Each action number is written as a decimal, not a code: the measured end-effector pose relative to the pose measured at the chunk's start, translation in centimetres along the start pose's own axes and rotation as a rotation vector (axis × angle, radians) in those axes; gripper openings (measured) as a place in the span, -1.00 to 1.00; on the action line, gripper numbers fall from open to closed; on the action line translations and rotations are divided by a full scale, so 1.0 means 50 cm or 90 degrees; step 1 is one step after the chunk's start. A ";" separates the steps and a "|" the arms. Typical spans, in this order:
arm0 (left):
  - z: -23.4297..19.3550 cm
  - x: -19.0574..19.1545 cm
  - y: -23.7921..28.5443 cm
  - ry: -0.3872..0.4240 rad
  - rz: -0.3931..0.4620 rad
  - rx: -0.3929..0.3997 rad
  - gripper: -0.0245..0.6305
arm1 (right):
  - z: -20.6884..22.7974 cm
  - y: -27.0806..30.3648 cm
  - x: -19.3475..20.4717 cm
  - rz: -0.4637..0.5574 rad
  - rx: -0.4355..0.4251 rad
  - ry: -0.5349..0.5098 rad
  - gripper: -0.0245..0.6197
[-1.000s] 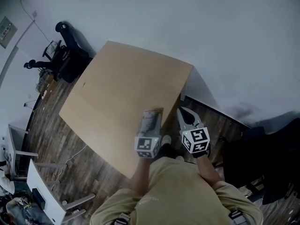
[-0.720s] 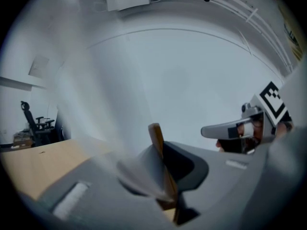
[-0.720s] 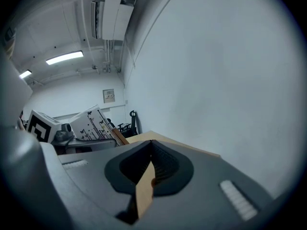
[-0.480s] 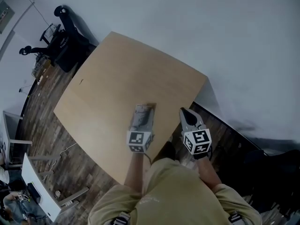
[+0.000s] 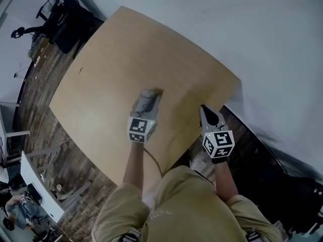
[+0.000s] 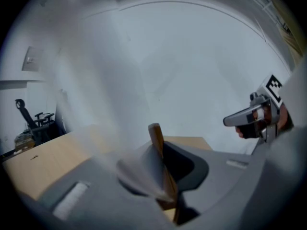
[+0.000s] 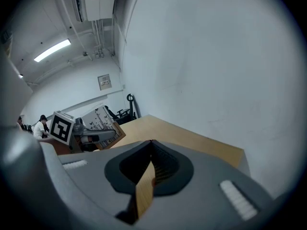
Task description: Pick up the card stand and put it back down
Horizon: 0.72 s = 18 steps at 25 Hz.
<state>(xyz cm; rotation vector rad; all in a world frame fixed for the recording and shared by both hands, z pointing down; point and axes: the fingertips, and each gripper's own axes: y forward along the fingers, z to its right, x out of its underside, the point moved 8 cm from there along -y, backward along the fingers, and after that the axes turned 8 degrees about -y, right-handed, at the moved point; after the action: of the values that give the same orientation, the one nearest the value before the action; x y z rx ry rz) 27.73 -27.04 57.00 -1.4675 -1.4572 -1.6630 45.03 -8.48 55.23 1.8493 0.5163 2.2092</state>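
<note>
The card stand (image 5: 157, 91) is a thin wooden base with a printed card on it, held above the light wooden table (image 5: 126, 49). My left gripper (image 5: 150, 96) is shut on it over the table's near middle. In the left gripper view the wooden edge (image 6: 156, 138) stands upright between the jaws and the card is blurred. The right gripper view shows the stand (image 7: 98, 121) from the side, tilted in the left gripper (image 7: 103, 137). My right gripper (image 5: 205, 110) hovers at the table's near right edge, shut with nothing in it (image 7: 151, 143).
White wall runs close behind the table's far and right sides. Black office chairs (image 5: 65, 14) stand at the far left on the dark wood floor. A white desk (image 5: 35, 180) and a person (image 5: 20, 213) are at the lower left.
Both grippers have moved forward and lower. The left one has carried the card stand from the table's near edge toward its middle; the right one has come up to the table's near right edge.
</note>
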 end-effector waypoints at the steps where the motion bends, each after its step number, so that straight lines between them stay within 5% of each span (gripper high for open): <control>1: -0.016 0.005 0.022 0.006 -0.005 0.011 -0.79 | 0.004 0.015 0.008 -0.007 0.000 0.005 -0.91; 9: -0.093 0.061 0.171 0.067 -0.070 0.103 -0.79 | -0.007 0.092 0.076 -0.069 -0.016 0.024 -0.91; 18: -0.064 0.144 0.294 0.150 -0.130 0.237 -0.79 | 0.016 0.142 0.122 -0.098 -0.015 0.034 -0.91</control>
<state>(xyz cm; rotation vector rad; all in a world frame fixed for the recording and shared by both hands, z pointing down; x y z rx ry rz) 36.98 -32.60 69.74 -0.9185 -1.7111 -1.5118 45.08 -12.53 63.70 1.6822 0.6192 2.1583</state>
